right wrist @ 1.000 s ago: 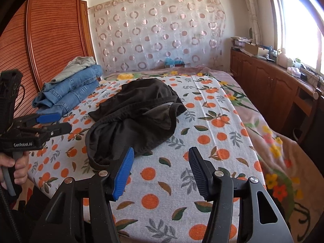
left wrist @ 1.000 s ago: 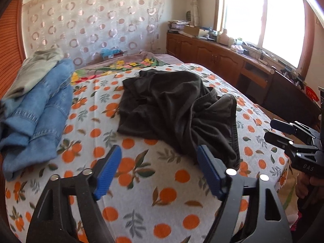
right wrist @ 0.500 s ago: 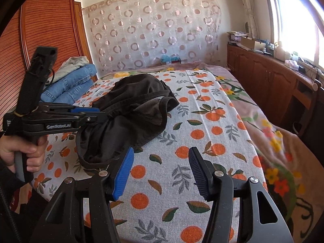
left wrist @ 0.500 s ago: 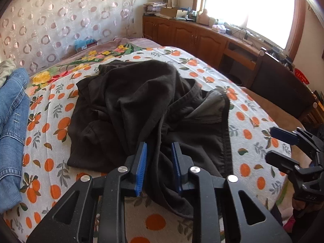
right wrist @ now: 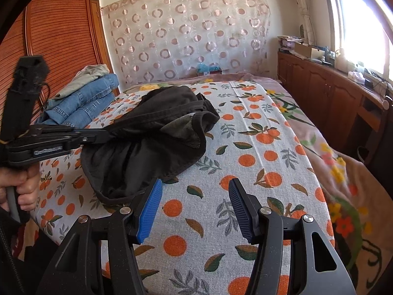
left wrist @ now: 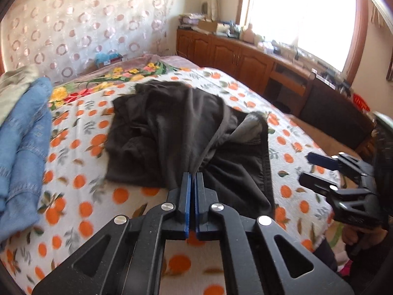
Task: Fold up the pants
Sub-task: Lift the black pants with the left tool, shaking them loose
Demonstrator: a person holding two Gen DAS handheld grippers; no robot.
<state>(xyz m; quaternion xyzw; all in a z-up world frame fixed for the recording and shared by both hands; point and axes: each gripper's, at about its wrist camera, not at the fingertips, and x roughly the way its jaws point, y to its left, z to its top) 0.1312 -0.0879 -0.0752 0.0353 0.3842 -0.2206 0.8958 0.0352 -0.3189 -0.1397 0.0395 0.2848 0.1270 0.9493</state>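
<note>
Left gripper point(left wrist: 192, 175) pinches rumpled dark pants point(left wrist: 172, 132) on a bed point(right wrist: 245, 147); right gripper point(right wrist: 195, 191) waits open.

The pants lie bunched in a heap on the orange-print bed cover, not yet spread flat. The left jaws are pressed together on a fold of cloth at the heap's near edge, likely to lift and shake it out. That gripper angles down toward the bed, a hand point(right wrist: 21, 186) clenched round its handle. The right jaws stand spread and empty over bare cover, just beside the pants. Folded jeans point(right wrist: 83, 100) sit well apart.
</note>
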